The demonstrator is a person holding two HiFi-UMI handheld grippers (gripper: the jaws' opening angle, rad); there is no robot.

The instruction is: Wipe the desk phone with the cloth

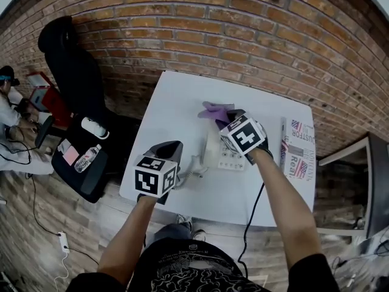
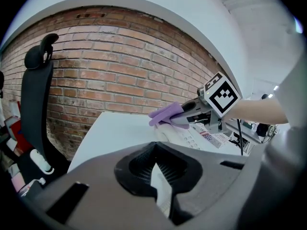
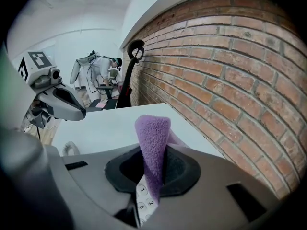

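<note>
Right gripper (image 3: 152, 169) is noted clamped on the purple cloth (image 3: 152, 133). A fold of it stands up between the jaws, and keypad digits are seen just beneath. The desk phone (image 1: 226, 157) is placed on the white table (image 1: 182, 102), towards its right half. The cloth is held over the phone's far end, at or just above the surface; contact cannot be confirmed. Left gripper (image 2: 156, 176) is held near the table's front-left edge, apart from the phone. Its jaws are drawn close together, with only a white sliver seen between the pads; what that sliver is cannot be told. Progress is judged early or mid-wipe: the cloth is in hand and at the phone, but no cleaned area can be distinguished. The keypad, handset and sides are presumed still to be covered. The coiled cord (image 1: 196, 173) is trailed from the phone towards the left gripper and could be snagged by a stroke to that side. A newspaper (image 1: 298, 148) lies near the phone's right. An office chair (image 1: 76, 72) with a bottle (image 1: 88, 158) on its seat is recorded left of the table, well clear. The brick wall (image 1: 243, 35) is behind.
</note>
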